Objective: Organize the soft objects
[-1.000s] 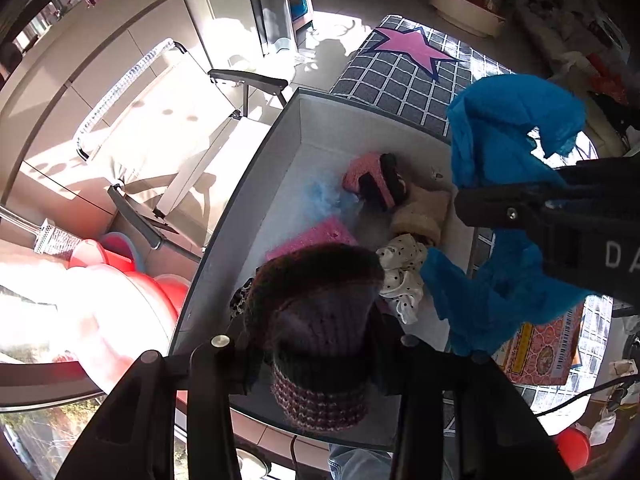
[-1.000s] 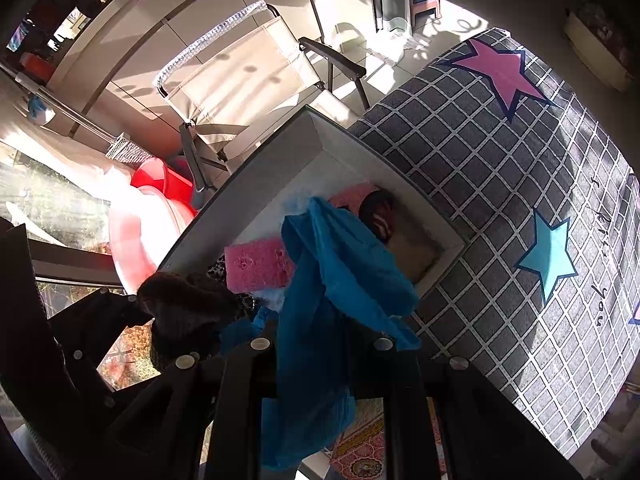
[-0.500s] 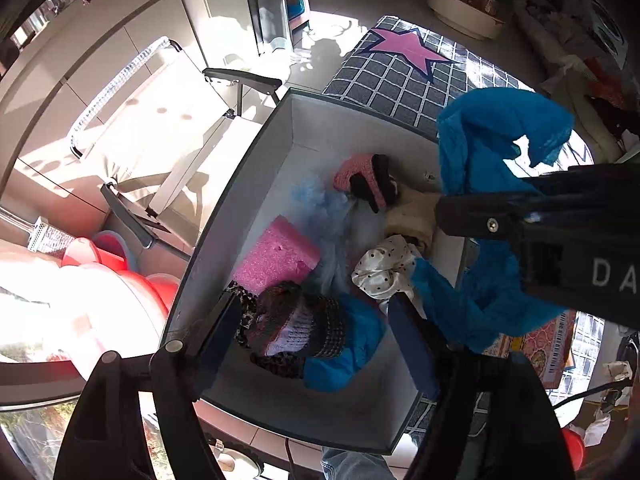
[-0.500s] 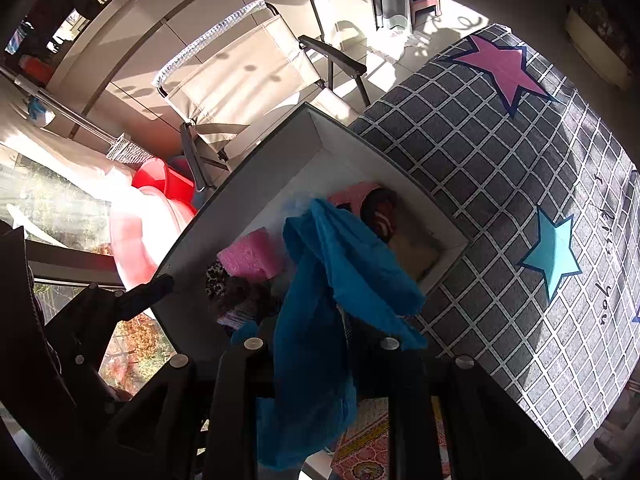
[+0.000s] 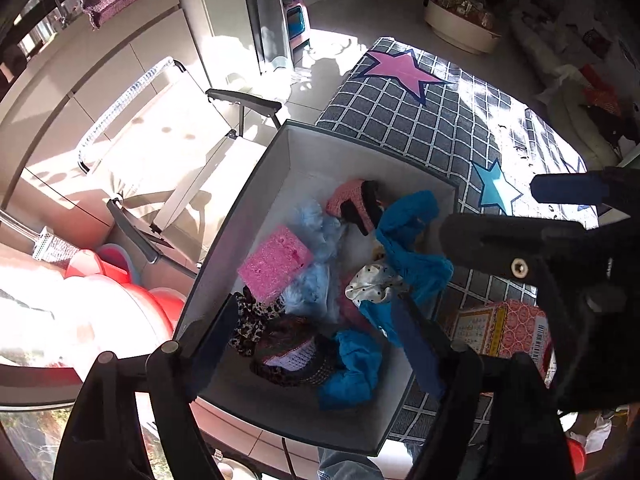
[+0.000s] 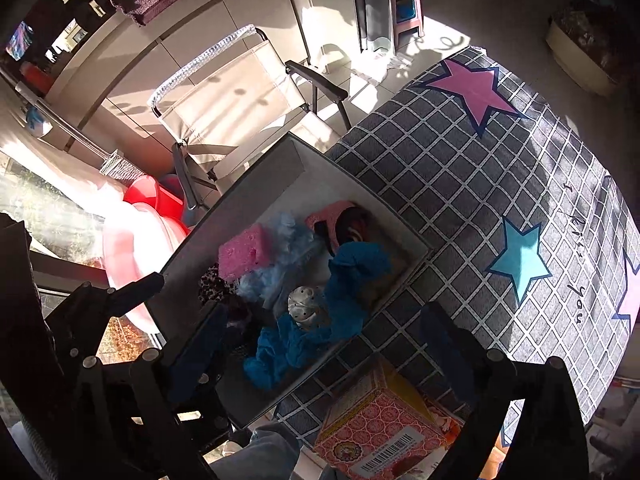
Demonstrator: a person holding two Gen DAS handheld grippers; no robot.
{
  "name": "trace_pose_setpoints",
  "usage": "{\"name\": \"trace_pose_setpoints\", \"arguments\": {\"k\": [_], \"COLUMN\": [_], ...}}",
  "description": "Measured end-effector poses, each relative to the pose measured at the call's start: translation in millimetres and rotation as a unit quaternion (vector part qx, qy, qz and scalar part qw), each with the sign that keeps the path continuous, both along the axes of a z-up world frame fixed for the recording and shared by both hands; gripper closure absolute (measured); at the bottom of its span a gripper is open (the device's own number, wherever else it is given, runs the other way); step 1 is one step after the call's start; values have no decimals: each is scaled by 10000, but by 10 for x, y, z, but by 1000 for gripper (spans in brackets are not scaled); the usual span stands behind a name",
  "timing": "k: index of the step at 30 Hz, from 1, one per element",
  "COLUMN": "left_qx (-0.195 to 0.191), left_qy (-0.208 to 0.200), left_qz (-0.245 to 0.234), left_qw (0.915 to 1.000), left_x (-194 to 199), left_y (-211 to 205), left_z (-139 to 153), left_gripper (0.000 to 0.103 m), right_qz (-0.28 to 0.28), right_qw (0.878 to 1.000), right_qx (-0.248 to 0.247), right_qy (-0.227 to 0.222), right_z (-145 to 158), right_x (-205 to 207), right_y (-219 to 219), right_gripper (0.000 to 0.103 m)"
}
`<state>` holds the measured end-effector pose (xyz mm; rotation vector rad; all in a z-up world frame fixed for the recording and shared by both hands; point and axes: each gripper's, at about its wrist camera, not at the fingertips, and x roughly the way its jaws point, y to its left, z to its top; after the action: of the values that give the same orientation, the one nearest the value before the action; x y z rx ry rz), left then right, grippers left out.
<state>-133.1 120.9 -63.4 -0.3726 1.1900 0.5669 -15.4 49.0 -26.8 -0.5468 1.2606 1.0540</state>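
Folding chair [image 6: 240, 92] — star-patterned rug [image 6: 480, 184]

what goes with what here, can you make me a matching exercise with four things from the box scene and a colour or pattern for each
Things:
1. sponge
2. cloth
3. scrunchie
4. box

Colours or patterns:
a. white with dark dots
b. grey
c. pink
d. bright blue

Pairs: 1-c, 2-d, 3-a, 4-b

The left gripper and the right gripper both hang open above the box with nothing between their fingers.
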Motion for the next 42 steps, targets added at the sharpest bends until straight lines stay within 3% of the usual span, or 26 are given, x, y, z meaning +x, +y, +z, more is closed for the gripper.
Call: {"name": "trace_pose_setpoints", "arguments": {"k": [2, 42], "left_qx": [-37, -149], "left_qy": [-10, 287], "left_qz": [5, 288], "left_qw": [10000, 9991], "left_x": [-26, -212], "left_y": [-22, -52], "left_z": [13, -65], "left_gripper": [21, 21], "right_qz": [-62, -20], "right_qw": [10000, 9997], "right_qx": [-51, -224], "right_qy": [1, -16], "right_z": [-6, -82], "right_x": [23, -126], "right_y": [-18, -49], "right_gripper": [1, 1]}}
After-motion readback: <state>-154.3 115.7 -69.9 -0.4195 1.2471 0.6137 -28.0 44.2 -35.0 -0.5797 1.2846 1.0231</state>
